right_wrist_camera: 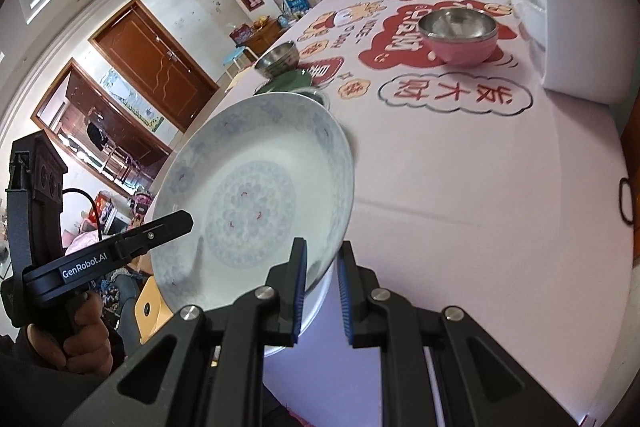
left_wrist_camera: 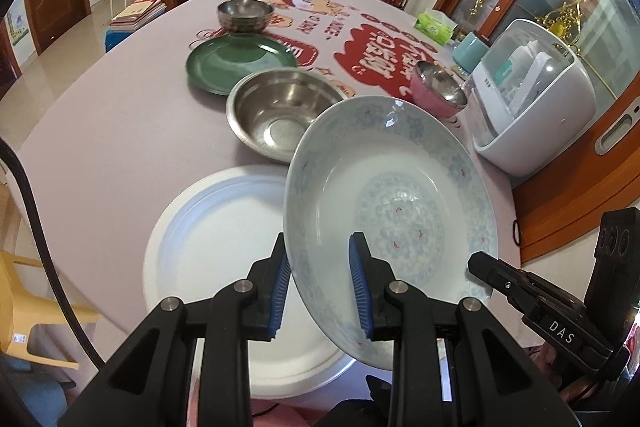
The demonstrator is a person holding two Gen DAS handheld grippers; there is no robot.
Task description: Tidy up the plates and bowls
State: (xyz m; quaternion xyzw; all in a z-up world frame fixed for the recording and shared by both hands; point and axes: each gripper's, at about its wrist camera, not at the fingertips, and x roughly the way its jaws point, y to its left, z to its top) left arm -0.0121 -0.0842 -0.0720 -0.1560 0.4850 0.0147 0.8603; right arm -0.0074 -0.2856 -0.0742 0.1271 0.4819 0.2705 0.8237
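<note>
A deep white plate with a pale blue pattern (left_wrist_camera: 392, 187) hangs tilted above the table, held from two sides. My left gripper (left_wrist_camera: 320, 287) is shut on its near rim, one pad inside and one outside. My right gripper (right_wrist_camera: 322, 291) is shut on the rim of the same patterned plate (right_wrist_camera: 248, 195). Below it a plain white plate (left_wrist_camera: 200, 247) lies on the table. Farther back stand a large steel bowl (left_wrist_camera: 280, 115), a green plate (left_wrist_camera: 240, 63), a small steel bowl (left_wrist_camera: 245, 13) and a pink bowl (left_wrist_camera: 440, 87) with a steel lining.
A white domed appliance (left_wrist_camera: 532, 107) stands at the table's right edge, with a green tissue pack (left_wrist_camera: 436, 25) behind it. The tablecloth (right_wrist_camera: 480, 207) is pale pink with red prints. A yellow chair (left_wrist_camera: 36, 311) sits at the left, and a hand (right_wrist_camera: 80, 339) grips the other handle.
</note>
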